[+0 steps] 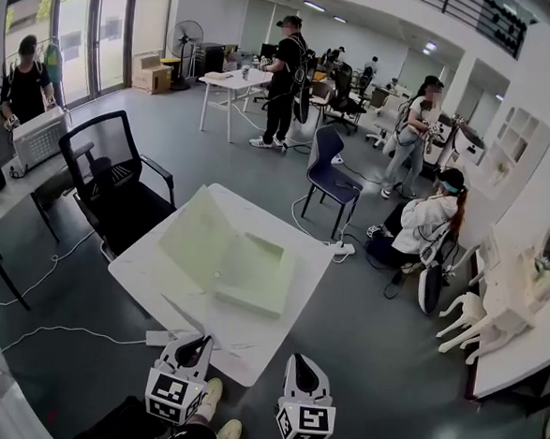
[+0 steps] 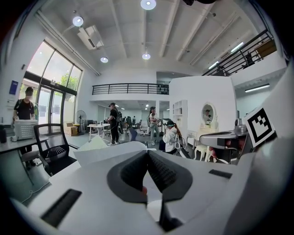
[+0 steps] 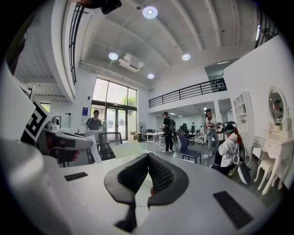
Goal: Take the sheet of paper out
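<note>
Jaws pressed together with nothing between them on both the left gripper [image 1: 191,351] and the right gripper [image 1: 304,364], flanking the white table's [image 1: 149,271] near corner, where a pale open box [image 1: 252,276] lies at twelve o'clock, any sheet of paper inside indistinguishable.
</note>
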The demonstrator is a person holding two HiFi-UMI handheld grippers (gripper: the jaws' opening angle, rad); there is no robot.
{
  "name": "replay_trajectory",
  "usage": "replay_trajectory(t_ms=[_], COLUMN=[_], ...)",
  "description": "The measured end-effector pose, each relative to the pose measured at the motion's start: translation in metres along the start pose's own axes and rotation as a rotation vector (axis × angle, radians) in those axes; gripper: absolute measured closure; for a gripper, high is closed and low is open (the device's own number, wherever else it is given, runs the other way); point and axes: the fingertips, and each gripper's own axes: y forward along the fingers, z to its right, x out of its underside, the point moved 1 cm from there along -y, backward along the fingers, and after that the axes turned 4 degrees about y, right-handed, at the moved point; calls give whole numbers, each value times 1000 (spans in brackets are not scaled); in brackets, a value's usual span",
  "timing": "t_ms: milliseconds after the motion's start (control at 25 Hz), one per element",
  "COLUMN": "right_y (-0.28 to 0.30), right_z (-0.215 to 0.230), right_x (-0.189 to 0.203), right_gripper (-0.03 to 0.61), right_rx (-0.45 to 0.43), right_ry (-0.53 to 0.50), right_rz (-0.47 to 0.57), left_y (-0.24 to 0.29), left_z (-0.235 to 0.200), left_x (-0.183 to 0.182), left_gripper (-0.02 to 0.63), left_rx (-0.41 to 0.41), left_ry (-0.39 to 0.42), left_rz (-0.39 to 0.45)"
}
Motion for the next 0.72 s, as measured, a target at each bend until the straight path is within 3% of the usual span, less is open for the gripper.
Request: replay_trajectory(t_ms=[720], right_y=[-6], right_z=[-4], right_x=[7], right_gripper=[563], right_rx=[-6], right_ry=[7], right_rz=[-6], left_y=[-6], left_z=[6], left_x=[7], left_gripper=[589], left_rx=[4], left_ry=[-4], left_rz=[-8])
